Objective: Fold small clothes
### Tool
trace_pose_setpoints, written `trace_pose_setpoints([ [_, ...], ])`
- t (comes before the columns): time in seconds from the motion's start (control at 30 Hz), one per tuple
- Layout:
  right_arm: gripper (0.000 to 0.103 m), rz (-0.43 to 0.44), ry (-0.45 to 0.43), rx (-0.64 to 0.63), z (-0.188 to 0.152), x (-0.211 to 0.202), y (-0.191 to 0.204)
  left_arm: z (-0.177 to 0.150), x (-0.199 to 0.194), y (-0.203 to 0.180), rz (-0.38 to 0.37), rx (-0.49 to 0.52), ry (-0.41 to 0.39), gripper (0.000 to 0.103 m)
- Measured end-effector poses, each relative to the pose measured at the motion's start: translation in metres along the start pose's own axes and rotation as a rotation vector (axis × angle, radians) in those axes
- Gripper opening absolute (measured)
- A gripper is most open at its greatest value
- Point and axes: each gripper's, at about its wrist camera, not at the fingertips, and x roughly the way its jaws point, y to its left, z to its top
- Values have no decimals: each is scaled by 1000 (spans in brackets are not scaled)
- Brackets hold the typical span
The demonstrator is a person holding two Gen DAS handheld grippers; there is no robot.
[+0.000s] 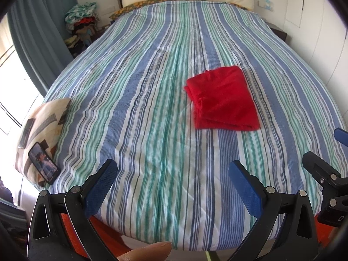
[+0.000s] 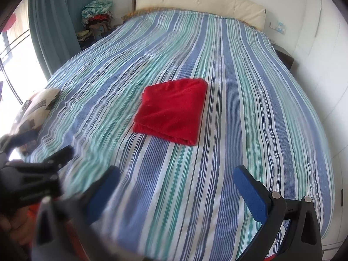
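The left tool (image 1: 173, 178) and the right tool (image 2: 176, 181) both hang spread and empty over the near edge of the bed (image 2: 250, 69) — likely because the red garment (image 1: 224, 99) lies ahead of them, already folded into a neat square, apart from both.

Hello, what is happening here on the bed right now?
A person holds two grippers above a striped bed. A red garment lies folded on the cover, and nothing touches it. The left gripper and the right gripper are both open and empty, on the near side of the garment. A phone rests on a pillow at the left edge.
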Motion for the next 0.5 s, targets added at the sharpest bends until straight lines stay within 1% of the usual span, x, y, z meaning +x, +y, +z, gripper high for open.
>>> trace_pose_setpoints([
  [0.5,102,-20,-5,2,-2,-8,-3,1,-6,-4,-12,3,-12,102],
])
